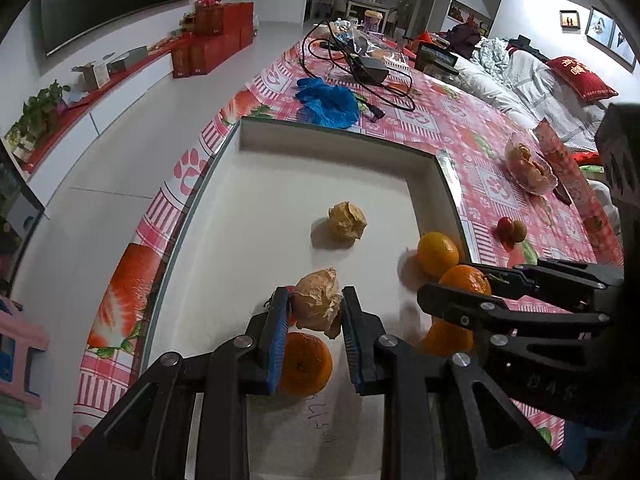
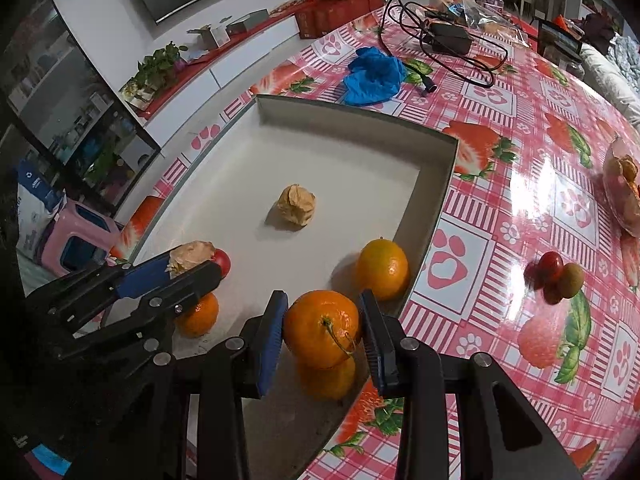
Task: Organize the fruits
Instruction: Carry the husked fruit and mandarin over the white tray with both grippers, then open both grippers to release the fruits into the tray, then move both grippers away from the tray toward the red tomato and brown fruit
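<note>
Pink strawberry-print oilcloth covers the table, and a shallow white tray lies on it, its raised rim close on the right. Left gripper is clamped on a papery husked fruit over the tray's near-left part, above an orange. Right gripper grasps a stemmed orange just inside the right rim — another orange sits beyond it. Open floor spreads mid-tray around a lone husked fruit — far corners bare.

White walls, wall-mounted TV, pale tiled floor, sofa.
</note>
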A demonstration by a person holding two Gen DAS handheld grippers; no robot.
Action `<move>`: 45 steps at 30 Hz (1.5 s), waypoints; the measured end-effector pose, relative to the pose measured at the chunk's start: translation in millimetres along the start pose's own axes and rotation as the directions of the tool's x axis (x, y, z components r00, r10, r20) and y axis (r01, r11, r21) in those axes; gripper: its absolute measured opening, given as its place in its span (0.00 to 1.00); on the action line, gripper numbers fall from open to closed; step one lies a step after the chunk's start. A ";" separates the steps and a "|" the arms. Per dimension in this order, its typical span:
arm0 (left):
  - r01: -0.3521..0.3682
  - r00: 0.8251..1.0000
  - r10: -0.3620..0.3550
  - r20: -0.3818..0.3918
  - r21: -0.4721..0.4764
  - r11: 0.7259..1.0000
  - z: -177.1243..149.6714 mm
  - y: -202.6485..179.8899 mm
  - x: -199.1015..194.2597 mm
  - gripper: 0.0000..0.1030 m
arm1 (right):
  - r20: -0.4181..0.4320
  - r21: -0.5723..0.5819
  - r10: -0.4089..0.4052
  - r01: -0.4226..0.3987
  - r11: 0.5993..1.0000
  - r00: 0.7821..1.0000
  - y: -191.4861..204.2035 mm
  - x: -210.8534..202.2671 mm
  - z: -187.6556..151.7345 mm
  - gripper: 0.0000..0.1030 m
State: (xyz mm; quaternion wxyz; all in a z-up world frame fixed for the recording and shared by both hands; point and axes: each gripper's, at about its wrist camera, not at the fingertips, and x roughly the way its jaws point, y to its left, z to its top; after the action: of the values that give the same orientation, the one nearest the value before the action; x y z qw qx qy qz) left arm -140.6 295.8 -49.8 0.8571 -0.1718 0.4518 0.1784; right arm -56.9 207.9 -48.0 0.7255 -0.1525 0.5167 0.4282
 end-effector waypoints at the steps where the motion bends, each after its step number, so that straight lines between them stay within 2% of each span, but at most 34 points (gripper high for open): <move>1: -0.001 1.000 0.001 -0.001 -0.001 1.000 -0.3 0.1 0.5 0.27 | 0.000 -0.001 0.001 -0.001 1.000 1.000 0.5 0.3 0.2 0.37; 3: -0.009 1.000 0.009 -0.001 -0.002 1.000 -1.1 0.4 0.8 0.28 | -0.004 0.002 0.009 -0.009 1.000 1.000 0.4 0.7 0.3 0.37; 5: -0.015 1.000 0.014 -0.009 -0.004 1.000 -2.1 0.2 1.7 0.33 | -0.005 0.013 0.017 -0.017 1.000 1.000 -0.6 1.0 0.9 0.37; 7: -0.029 1.000 0.029 -0.010 -0.015 0.999 -2.7 1.4 2.0 0.46 | -0.001 0.026 0.014 -0.014 1.000 1.000 -2.8 0.1 1.3 0.42; 10: -0.038 0.999 0.038 -0.012 -0.043 0.998 -2.9 6.9 1.6 0.63 | 0.003 0.042 0.019 -0.019 0.999 1.000 -7.1 -2.9 2.2 0.43; 13: -0.033 0.999 0.032 -0.009 -0.064 0.997 -3.3 9.9 -0.2 0.69 | 0.008 0.052 0.019 -0.020 0.998 1.000 -9.7 -6.3 2.1 0.43; 14: -0.032 0.999 0.032 -0.008 -0.065 0.997 -3.6 9.9 -1.1 0.70 | 0.010 0.054 0.019 -0.020 0.998 1.000 -10.2 -7.5 1.7 0.44; 16: -0.042 0.999 0.041 -0.006 -0.065 0.997 -4.4 9.8 -2.9 0.70 | 0.015 0.057 0.002 -0.003 0.998 1.000 -10.9 -9.9 0.3 0.54; 18: -0.040 0.999 0.040 -0.007 -0.067 0.997 -5.3 10.6 -4.4 0.71 | 0.026 0.064 -0.008 0.006 0.998 1.000 -14.0 -13.8 -1.5 0.73; 20: -0.032 0.999 0.032 -0.006 -0.068 0.997 -6.9 10.1 -6.3 0.76 | 0.036 0.072 0.000 -0.003 0.997 0.999 -17.6 -18.0 -3.3 0.75; 24: -0.040 0.999 0.040 -0.004 -0.041 0.998 -9.6 2.5 -10.1 0.76 | 0.044 0.071 -0.018 0.015 0.997 0.999 -20.9 -23.6 -7.4 0.77; 25: -0.042 0.999 0.042 -0.005 -0.034 0.999 -9.7 0.0 -10.9 0.76 | 0.047 0.073 -0.021 0.017 0.997 0.999 -22.3 -25.3 -8.8 0.81; 26: -0.043 0.999 0.042 -0.005 -0.030 0.999 -9.1 -1.9 -11.6 0.76 | 0.053 0.076 -0.022 0.018 0.997 0.998 -23.7 -27.6 -9.9 0.97; 27: -0.042 0.999 0.042 -0.003 -0.025 0.999 -8.6 -4.5 -13.2 0.76 | 0.066 0.080 -0.021 0.016 0.997 0.998 -25.5 -30.4 -11.2 1.00; 35: -0.027 0.999 0.026 0.034 0.032 0.999 0.1 -34.0 -34.4 0.77 | 0.108 0.132 -0.058 0.044 0.990 0.992 -55.5 -56.1 -24.0 1.00; 40: -0.011 0.999 0.007 0.053 0.081 0.997 7.4 -58.5 -45.6 0.77 | 0.112 0.215 -0.107 0.081 0.973 0.988 -96.0 -69.8 -36.8 1.00; 45: 0.016 0.998 -0.023 0.057 0.126 0.992 14.6 -88.1 -51.5 0.77 | 0.081 0.313 -0.164 0.131 0.941 0.983 -146.3 -75.0 -58.9 1.00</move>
State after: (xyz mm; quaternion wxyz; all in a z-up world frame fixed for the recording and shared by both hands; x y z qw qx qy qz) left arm -116.8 217.4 12.8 0.8806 -0.1167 0.4352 0.1463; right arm 13.1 48.2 -39.0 0.7967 -0.0532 0.5248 0.2948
